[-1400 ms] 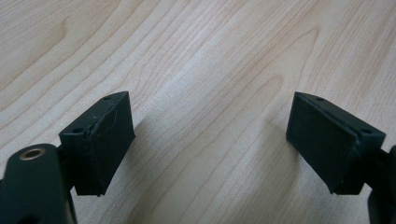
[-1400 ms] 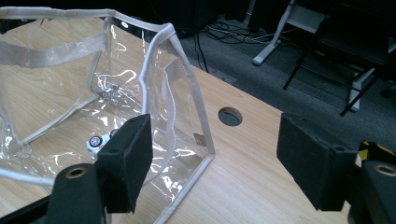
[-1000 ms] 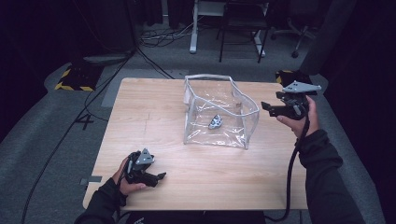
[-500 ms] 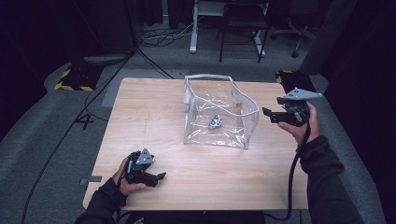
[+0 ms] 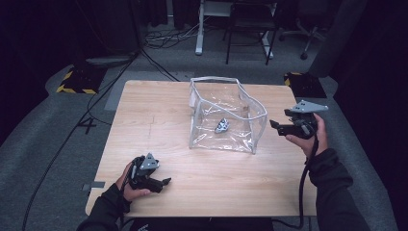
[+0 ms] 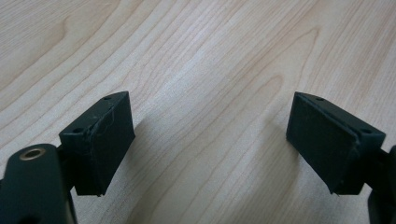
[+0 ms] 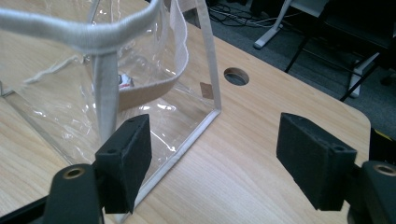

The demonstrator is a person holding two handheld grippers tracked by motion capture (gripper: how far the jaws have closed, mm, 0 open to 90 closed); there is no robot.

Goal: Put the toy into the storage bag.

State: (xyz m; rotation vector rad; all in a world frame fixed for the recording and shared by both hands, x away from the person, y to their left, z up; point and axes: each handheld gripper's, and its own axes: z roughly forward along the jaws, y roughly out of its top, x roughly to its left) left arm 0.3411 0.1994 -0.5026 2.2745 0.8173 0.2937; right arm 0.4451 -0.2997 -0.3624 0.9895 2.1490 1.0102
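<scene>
One clear plastic bag (image 5: 226,115) with pale fabric trim was seen standing open on the wooden table (image 5: 159,110), towards the far right part of it. One small grey-and-white object (image 5: 222,125) was seen inside, on the bag's floor; what it was could not be told.

Two grippers were counted. The right gripper (image 5: 278,127) was held above the table's right edge, just beside the bag's right wall, not touching it. Its jaws were spread wide, with nothing between them; the bag's near corner was seen close by its left pad in the right gripper view.

The left gripper (image 5: 166,182) was rested low at the near left of the table, well apart from the bag. Its jaws were likewise wide open, nothing gripped, bare wood between the pads (image 6: 103,140).

One round hole (image 7: 236,76) was noted in the tabletop beyond the bag.
</scene>
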